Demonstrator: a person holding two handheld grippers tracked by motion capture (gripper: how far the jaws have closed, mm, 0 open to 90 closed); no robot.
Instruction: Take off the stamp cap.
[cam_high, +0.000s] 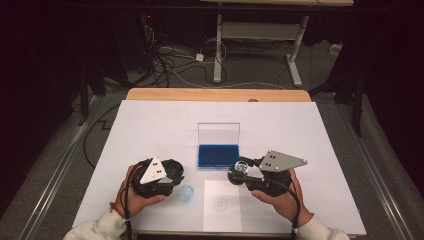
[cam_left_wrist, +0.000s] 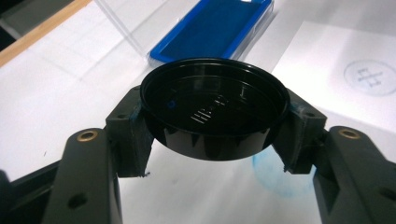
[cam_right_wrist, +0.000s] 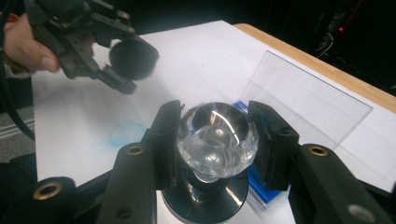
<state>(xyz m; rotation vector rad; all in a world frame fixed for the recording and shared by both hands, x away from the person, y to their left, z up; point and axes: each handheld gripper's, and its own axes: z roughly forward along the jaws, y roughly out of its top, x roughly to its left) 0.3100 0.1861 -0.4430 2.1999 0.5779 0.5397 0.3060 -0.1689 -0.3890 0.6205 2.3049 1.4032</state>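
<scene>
White table (cam_high: 150, 125), dark room; blue-lined case (cam_high: 218, 156) open. Left gripper (cam_high: 172, 172) clamps black cap (cam_left_wrist: 214, 107); right gripper (cam_high: 240, 172) clamps clear knob (cam_right_wrist: 217, 137).

Clear glass knob (cam_right_wrist: 217, 140) between right claw (cam_right_wrist: 217, 144) pads, blue tray (cam_right_wrist: 257, 184) behind.

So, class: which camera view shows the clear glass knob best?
The right gripper view: the clear glass knob sits close up between the right gripper fingers, facets and dark base plain. The high view shows a small glint. The left gripper view looks elsewhere.
</scene>
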